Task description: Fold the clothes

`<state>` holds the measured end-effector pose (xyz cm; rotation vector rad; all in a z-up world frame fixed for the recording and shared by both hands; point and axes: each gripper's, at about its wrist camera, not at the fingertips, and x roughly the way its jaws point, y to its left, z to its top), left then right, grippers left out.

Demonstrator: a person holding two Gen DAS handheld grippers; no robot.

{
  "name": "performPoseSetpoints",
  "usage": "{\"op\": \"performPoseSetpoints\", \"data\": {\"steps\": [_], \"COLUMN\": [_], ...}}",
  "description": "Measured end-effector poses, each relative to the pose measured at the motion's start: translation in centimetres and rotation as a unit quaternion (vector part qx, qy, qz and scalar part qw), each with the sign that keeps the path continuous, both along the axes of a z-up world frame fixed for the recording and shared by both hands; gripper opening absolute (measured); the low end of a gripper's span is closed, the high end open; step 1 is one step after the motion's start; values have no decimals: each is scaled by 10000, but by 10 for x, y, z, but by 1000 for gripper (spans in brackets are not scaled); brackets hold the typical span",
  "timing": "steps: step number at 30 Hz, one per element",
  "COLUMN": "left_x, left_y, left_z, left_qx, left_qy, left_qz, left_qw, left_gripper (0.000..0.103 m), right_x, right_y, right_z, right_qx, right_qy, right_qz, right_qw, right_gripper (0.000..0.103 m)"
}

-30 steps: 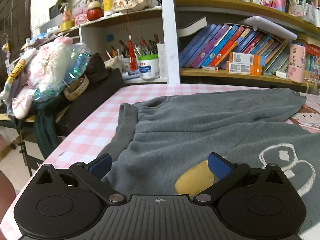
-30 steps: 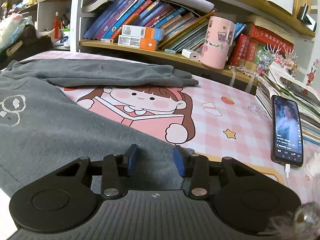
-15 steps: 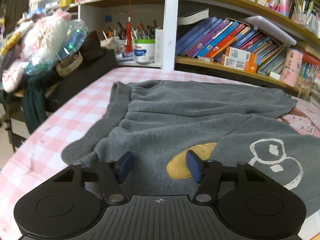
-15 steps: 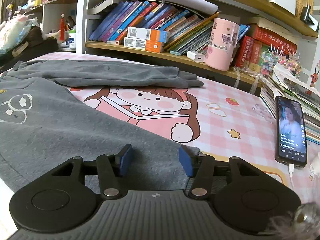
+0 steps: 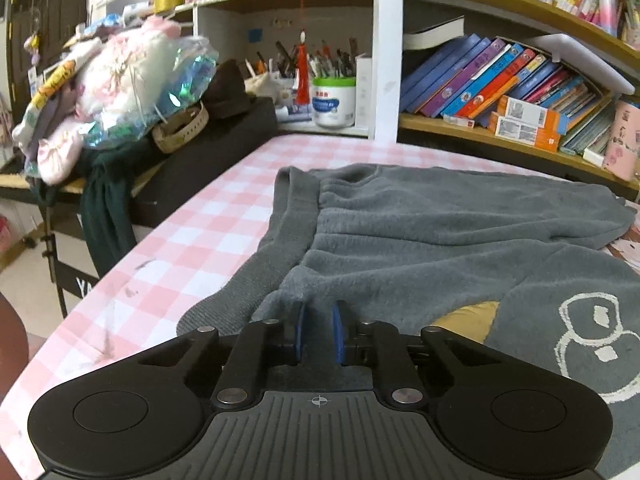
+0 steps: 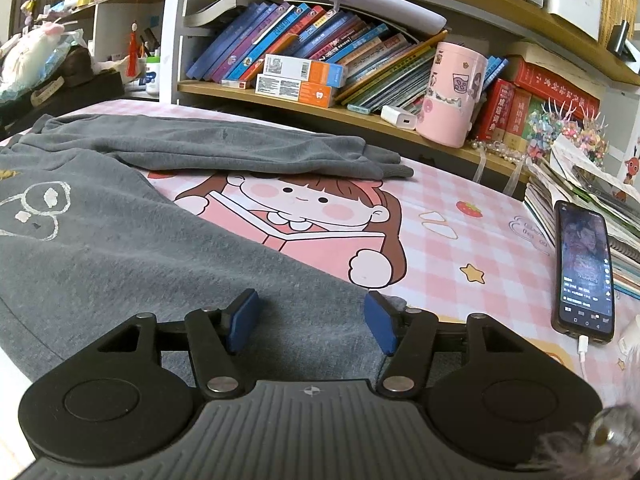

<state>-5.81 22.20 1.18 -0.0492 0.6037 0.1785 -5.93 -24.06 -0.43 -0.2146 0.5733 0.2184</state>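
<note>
The grey trousers [image 5: 460,240] are lying spread over the pink checked bench [image 5: 192,248]. The left gripper [image 5: 318,330] is closing its jaws, pinching a ridge of fabric near the waistband [image 5: 280,248]. The right gripper [image 6: 310,320] is opening its jaws, spread over a trouser leg [image 6: 160,252] without pressing it.

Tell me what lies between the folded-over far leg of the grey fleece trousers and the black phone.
Right wrist view: bare pink checked tablecloth with a cartoon girl print separates the grey fleece trousers from the black phone.

Matt, fuzzy grey fleece garment [image 5: 440,240]
</note>
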Motion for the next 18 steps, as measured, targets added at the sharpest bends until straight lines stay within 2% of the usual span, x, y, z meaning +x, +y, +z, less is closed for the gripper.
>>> {"op": "performPoseSetpoints", "data": {"steps": [6,9,12,14,18], "left_x": [-9,-11,-12,-13,-16], "left_y": [-3,-6,-13,-17,-23], "left_z": [8,9,7,6,3], "left_qx": [-38,-53,103,235,550], "left_qy": [-157,-200,-176,-115,-8], "left_qz": [-180,-249,-318,-351,-348], "left_qw": [9997,9995,9993,9990,9979], "left_gripper": [16,32,45,58,66], "right_x": [0,0,0,0,-1], "right_y": [1,0,0,0,0], "right_z": [0,0,0,0,0], "right_qx": [-9,-23,-18,-14,-8], "right_qy": [-4,-10,-8,-6,-4], "right_qz": [-4,-4,-3,-2,1], "right_qw": [10000,10000,10000,10000,10000], "right_gripper": [57,57,58,58,58]}}
